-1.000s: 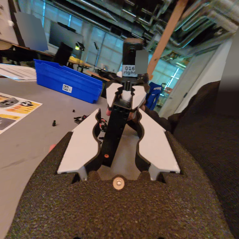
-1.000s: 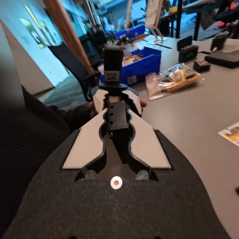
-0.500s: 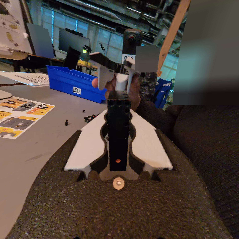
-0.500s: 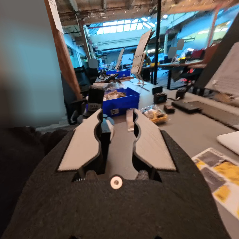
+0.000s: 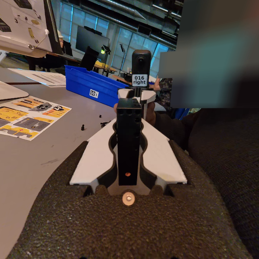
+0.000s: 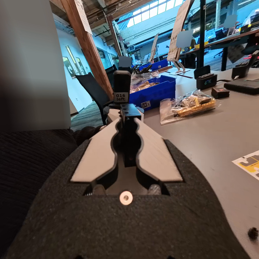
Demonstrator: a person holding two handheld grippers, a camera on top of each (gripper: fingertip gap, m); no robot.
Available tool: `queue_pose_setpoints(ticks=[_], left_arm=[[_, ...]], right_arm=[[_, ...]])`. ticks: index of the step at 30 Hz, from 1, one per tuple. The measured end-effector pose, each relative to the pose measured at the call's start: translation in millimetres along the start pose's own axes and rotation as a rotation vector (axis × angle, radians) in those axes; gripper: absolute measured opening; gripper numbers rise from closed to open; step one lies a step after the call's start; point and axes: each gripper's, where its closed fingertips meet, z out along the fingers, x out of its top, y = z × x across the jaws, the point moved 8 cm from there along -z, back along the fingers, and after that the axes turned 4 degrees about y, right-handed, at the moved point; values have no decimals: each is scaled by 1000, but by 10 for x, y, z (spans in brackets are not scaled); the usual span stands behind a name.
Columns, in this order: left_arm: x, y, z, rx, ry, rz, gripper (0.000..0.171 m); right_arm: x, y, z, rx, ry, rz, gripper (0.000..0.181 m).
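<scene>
My left gripper (image 5: 128, 122) is shut on a long black block with round holes (image 5: 128, 147), which lies lengthwise between its white fingers (image 5: 98, 158) above the grey table edge. My right gripper faces it from the far end; its body and camera show in the left wrist view (image 5: 140, 67). In the right wrist view my right gripper (image 6: 128, 120) has its fingers (image 6: 154, 158) pressed against both sides of the same block (image 6: 129, 141). The left gripper's body (image 6: 121, 86) shows just beyond. Both grippers hold the block end to end, over a person's dark sleeve (image 6: 35, 161).
A blue bin (image 5: 89, 85) stands on the grey table (image 5: 35, 161), with a yellow and grey printed sheet (image 5: 28, 119) and small black pegs (image 5: 82, 127) near it. The right wrist view shows another blue bin (image 6: 157, 92), a clear bag of yellow parts (image 6: 189, 107), black cases (image 6: 206, 81) and a black chair (image 6: 95, 95). The grippers are tip to tip, or close to it.
My left gripper shut on the block a second ago and has kept hold. My right gripper let go and swung away half a second ago, then came back and closed on the block's far end.
</scene>
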Motion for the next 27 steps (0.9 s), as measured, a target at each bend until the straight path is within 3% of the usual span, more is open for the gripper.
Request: queue_pose_setpoints(ticks=[8, 13, 21, 25, 27], left_arm=[[-4, 21, 0, 6, -11, 30, 26], [73, -1, -76, 94, 63, 83, 33], [-7, 80, -7, -56, -29, 15, 37], [-26, 88, 6, -57, -49, 14, 35], [-11, 84, 7, -38, -43, 37, 26]], right_arm=[[-8, 2, 2, 53, 4, 60, 4], [-104, 9, 69, 35, -76, 79, 4], [-176, -86, 141, 65, -129, 70, 3], [-149, -74, 118, 64, -107, 117, 3], [-143, -81, 118, 68, -88, 139, 2]])
